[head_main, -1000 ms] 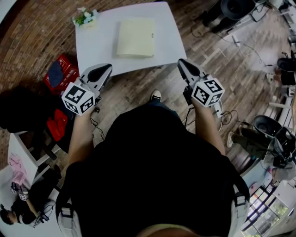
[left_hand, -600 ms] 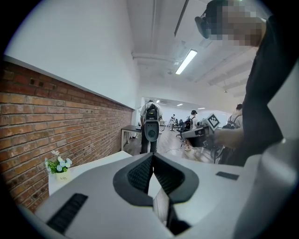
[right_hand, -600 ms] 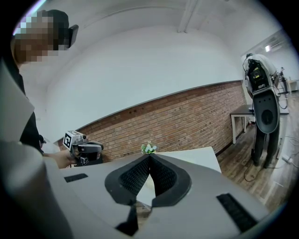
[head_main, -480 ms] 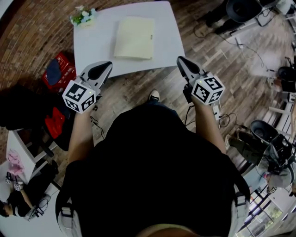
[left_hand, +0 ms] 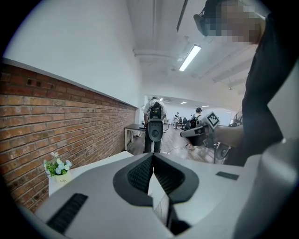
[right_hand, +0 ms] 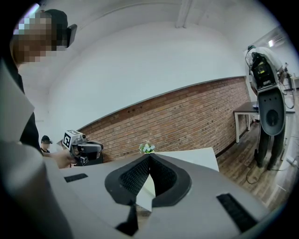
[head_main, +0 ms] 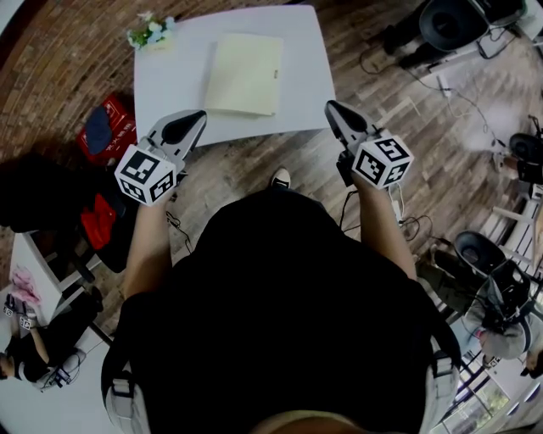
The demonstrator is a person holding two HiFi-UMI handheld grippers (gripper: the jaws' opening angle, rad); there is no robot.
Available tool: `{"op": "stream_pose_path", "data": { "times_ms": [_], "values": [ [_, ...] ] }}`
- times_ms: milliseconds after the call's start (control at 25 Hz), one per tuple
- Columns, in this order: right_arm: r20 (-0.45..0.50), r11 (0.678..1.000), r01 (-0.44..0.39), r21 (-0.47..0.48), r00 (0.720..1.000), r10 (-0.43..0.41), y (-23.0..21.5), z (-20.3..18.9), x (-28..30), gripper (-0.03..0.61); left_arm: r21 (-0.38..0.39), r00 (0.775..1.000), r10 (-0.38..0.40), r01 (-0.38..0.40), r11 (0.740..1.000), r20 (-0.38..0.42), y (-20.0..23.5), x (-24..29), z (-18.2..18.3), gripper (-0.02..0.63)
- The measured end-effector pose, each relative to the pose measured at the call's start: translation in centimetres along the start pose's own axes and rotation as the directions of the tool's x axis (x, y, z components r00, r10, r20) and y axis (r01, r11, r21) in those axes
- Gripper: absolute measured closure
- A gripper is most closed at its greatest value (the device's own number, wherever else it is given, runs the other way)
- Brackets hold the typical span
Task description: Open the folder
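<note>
A pale yellow folder (head_main: 244, 73) lies closed on the white table (head_main: 170, 85) ahead of me. My left gripper (head_main: 195, 118) hovers over the table's near left edge, its jaws shut with nothing between them. My right gripper (head_main: 332, 108) hangs beside the table's near right corner, also shut and empty. Both stay short of the folder and apart from it. In the left gripper view the left gripper (left_hand: 153, 155) has its tips together over the table top (left_hand: 93, 165). The right gripper (right_hand: 149, 157) in the right gripper view points across the table (right_hand: 196, 156).
A small pot of flowers (head_main: 149, 32) stands at the table's far left corner. A red bag (head_main: 106, 131) lies on the wooden floor to the left. Cables (head_main: 407, 68) and chair bases (head_main: 450, 21) lie to the right. A brick wall (right_hand: 187, 121) runs behind the table.
The table and folder sit closer and lower in the head view; both grippers have come nearer the table's front edge. Their jaws stay shut.
</note>
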State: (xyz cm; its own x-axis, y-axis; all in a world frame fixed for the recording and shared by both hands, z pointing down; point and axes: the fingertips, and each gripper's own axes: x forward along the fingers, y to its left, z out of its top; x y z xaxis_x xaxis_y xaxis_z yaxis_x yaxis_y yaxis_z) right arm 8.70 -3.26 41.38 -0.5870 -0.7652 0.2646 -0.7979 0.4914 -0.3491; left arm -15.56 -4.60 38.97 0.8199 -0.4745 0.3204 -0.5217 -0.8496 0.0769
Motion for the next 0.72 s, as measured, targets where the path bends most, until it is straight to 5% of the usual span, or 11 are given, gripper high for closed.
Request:
{"op": "stream_pose_path", "data": {
  "times_ms": [720],
  "values": [
    [-0.056,0.997,-0.080,0.005,0.995,0.080,-6.0,1.4,2.5,0.555,-0.022,0.994,0.105,-0.105,0.994,-0.013,2.0,4.9,1.4,0.601]
  ]
}}
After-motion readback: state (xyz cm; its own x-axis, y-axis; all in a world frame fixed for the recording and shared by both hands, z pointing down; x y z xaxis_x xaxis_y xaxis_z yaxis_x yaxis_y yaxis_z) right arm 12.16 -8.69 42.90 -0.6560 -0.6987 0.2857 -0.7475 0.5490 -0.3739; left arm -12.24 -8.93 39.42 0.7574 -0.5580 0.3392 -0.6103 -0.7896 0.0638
